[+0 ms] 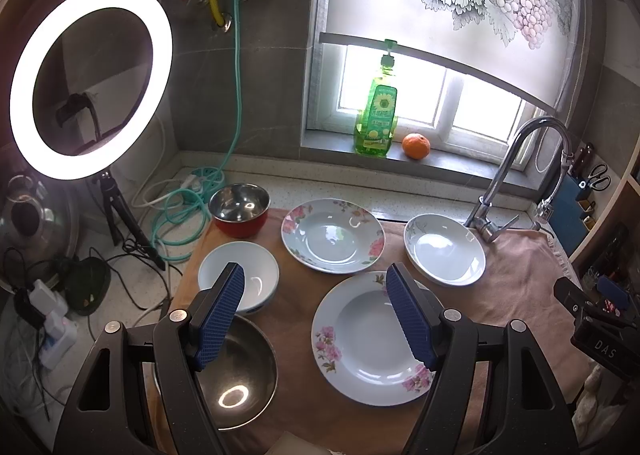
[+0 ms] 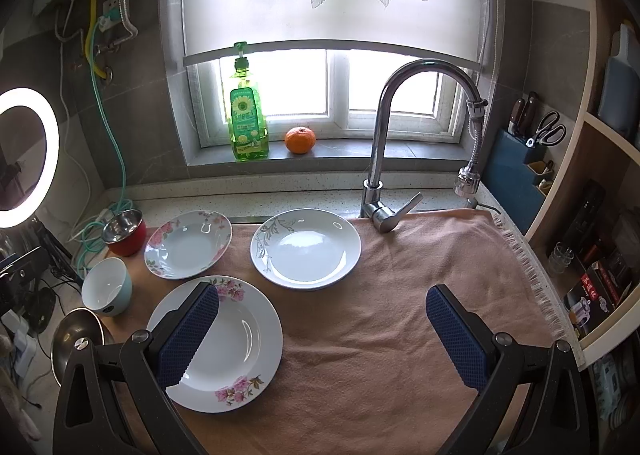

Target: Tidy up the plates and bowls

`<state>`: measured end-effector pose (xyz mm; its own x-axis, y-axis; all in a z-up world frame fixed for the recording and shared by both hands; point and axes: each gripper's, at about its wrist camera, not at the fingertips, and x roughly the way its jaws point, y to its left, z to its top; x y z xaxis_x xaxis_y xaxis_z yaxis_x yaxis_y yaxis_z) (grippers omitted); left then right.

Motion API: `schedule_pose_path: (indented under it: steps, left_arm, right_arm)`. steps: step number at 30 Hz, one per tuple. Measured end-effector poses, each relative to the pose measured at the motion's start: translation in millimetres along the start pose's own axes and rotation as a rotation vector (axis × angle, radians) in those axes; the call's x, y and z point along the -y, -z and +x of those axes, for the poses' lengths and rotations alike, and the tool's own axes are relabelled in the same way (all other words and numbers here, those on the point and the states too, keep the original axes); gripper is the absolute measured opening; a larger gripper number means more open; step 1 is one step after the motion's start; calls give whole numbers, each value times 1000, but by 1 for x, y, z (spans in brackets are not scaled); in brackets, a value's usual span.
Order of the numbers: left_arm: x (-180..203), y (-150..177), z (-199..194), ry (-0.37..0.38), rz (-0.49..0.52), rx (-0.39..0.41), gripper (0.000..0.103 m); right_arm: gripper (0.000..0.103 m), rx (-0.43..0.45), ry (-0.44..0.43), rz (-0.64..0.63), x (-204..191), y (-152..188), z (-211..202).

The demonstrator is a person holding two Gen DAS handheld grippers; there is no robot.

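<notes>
- The left gripper (image 1: 316, 287) hangs above the cloth with its jaws spread wide and nothing between them; its fingers (image 1: 222, 315) are black plastic faced with blue pads of a fine diamond-grid texture.
- The right gripper (image 2: 322, 309) is likewise spread apart and empty, with the same blue textured pads (image 2: 456, 335) on black arms.
- Under both lies a peach-coloured towel (image 2: 380, 335), soft and napped, with a fringed edge on the right.
- Nearest is a large round porcelain plate with pink flower prints (image 1: 372, 339) on its wide rim, lying flat on the towel.
- Left of it sits a shallow stainless steel bowl (image 1: 240, 375), glossy, reflecting a ring of light.
- Just behind that stands a pale blue ceramic bowl (image 1: 248, 275), deep and smooth, white inside.
- Farther back, a second floral plate (image 1: 332, 235) lies flat, and to its right a white deep plate with a grey leaf motif (image 1: 444, 249).
- At the back left corner stands a small red bowl with a steel lining (image 1: 240, 213).
- A curved chrome faucet (image 2: 400, 127) rises behind the towel.
- On the stone windowsill (image 2: 360, 153) stand a green translucent dish soap bottle (image 2: 246, 119) and an orange (image 2: 300, 140).
- A glowing ring light (image 1: 90, 79) stands at far left.
</notes>
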<state>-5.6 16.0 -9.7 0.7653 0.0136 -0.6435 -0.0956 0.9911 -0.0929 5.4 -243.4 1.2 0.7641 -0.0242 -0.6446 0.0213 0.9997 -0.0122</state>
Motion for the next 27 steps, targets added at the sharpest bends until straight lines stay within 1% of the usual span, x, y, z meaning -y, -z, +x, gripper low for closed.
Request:
schedule_pose_path:
  steps: [11, 16, 19, 25, 27]
  left_arm:
    - [-5, 4, 9, 0, -7, -32, 73]
    - [-12, 6, 19, 16, -29, -72, 73]
    - [-14, 9, 23, 11, -30, -88, 73]
    - [-18, 14, 35, 16, -35, -134, 73]
    - [-18, 16, 40, 13, -32, -149, 73]
  right_arm:
    - [103, -22, -7, -5, 0, 3, 9]
    - [103, -24, -12, -5, 2, 6, 14]
    - [103, -21, -6, 4, 5, 8, 19]
    - [103, -63, -52, 29, 14, 15, 36]
    - [103, -78, -49, 40, 17, 18, 42]
